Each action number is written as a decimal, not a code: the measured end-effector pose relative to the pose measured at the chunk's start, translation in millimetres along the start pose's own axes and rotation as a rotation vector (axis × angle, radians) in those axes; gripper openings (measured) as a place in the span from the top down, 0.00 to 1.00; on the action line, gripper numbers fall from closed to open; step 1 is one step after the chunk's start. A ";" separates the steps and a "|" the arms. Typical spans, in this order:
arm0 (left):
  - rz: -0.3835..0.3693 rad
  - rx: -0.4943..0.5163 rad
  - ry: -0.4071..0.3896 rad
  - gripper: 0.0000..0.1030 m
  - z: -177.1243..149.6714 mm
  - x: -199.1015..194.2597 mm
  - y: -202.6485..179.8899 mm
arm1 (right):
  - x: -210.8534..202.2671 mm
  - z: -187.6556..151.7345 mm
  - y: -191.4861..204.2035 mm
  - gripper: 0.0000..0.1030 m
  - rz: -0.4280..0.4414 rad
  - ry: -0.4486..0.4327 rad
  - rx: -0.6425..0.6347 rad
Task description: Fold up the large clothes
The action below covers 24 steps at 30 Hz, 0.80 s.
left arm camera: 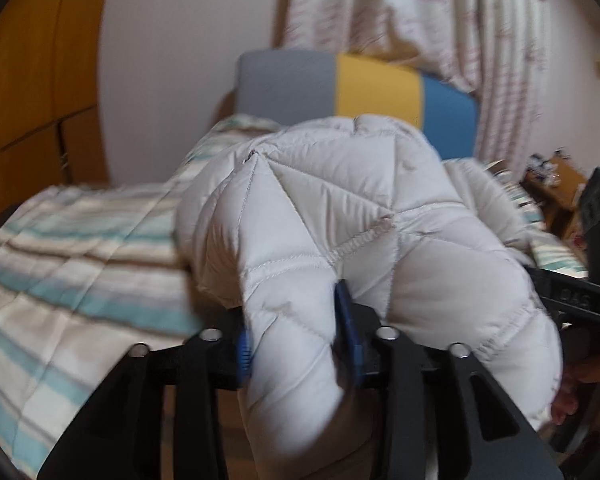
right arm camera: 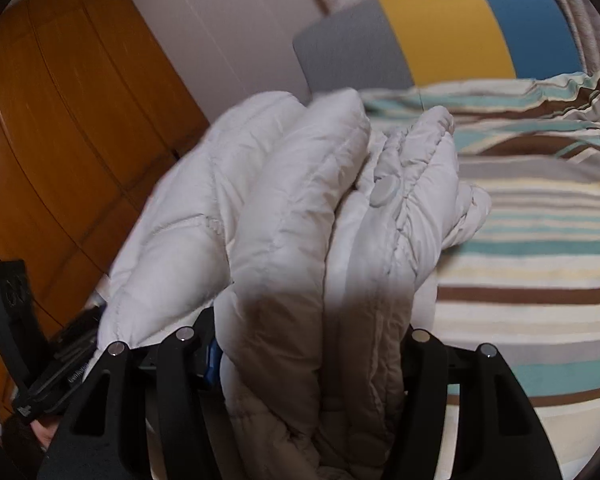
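Both grippers clamped on the same white quilted puffer jacket [left arm camera: 340, 208], carried bunched above the bed rather than laid flat on it. Left gripper [left arm camera: 300, 344] closed on a thick padded fold, blue pads [left arm camera: 346, 320] pressing into the fabric on either side. Right gripper [right arm camera: 312, 344] shut around a fatter bundle of several layers, a round snap button [right arm camera: 384, 192] showing on the far part.

Jacket rising up and away from each set of jaws, its bulk spilling toward the far end; long axis hard to judge while so crumpled, probably running across between the two grips. Neither hand clearly nearer the bulk. Right gripper's black frame [left arm camera: 580, 292] visible at the right edge of the left view, so the hands fairly near each other.

Below, a striped quilt in teal, cream and brown [right arm camera: 540, 240] covering the bed. Beyond it a grey, yellow and blue panelled headboard [right arm camera: 440, 32], patterned curtains [left arm camera: 440, 12] behind, orange-brown wooden wardrobe [right arm camera: 68, 92] to the left.
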State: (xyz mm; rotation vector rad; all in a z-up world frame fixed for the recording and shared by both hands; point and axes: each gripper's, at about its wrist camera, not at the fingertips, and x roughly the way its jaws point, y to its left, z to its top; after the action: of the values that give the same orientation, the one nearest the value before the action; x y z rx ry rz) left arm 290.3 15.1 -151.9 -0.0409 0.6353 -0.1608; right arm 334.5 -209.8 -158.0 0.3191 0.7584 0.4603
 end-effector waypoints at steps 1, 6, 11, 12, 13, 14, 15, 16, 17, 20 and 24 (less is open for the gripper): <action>0.003 -0.013 0.005 0.49 -2.9 2.7 3.3 | 9.2 -3.4 2.8 0.41 -0.032 0.019 -0.019; 0.030 -0.050 0.005 0.30 -20.0 2.6 12.0 | 20.5 -20.2 -15.3 0.33 -0.107 0.028 0.006; 0.132 -0.044 0.015 0.11 -10.3 -6.2 4.3 | -4.3 -11.5 -32.3 0.22 -0.141 0.060 0.052; 0.146 -0.044 0.014 0.11 -5.1 -9.0 2.9 | -12.3 -12.3 -25.3 0.21 -0.155 0.046 0.047; 0.157 -0.047 0.008 0.11 0.6 -12.3 2.8 | -27.6 -7.7 -24.4 0.21 -0.166 0.000 0.047; 0.167 -0.056 -0.013 0.10 7.9 -19.3 1.9 | -35.8 -5.0 -23.4 0.21 -0.172 -0.029 0.049; 0.170 -0.065 -0.032 0.10 13.2 -23.6 1.9 | -50.5 1.5 -21.5 0.21 -0.186 -0.093 0.048; 0.172 -0.071 -0.039 0.10 17.4 -25.5 0.8 | -56.5 5.7 -18.7 0.20 -0.190 -0.123 0.042; 0.173 -0.079 -0.045 0.10 25.0 -26.8 -1.2 | -60.5 12.9 -15.4 0.20 -0.190 -0.144 0.029; 0.171 -0.089 -0.038 0.10 50.6 -20.7 -10.1 | -50.9 34.8 5.7 0.30 -0.183 -0.144 -0.040; 0.208 -0.016 -0.007 0.11 82.6 8.3 -25.2 | -15.3 58.3 31.7 0.41 -0.221 -0.095 -0.171</action>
State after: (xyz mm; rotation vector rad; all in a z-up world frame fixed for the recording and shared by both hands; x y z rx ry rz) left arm 342.5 -12.0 -88.1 0.0097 0.6300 0.0456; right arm 357.8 -197.1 -95.3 0.0950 0.6480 0.2966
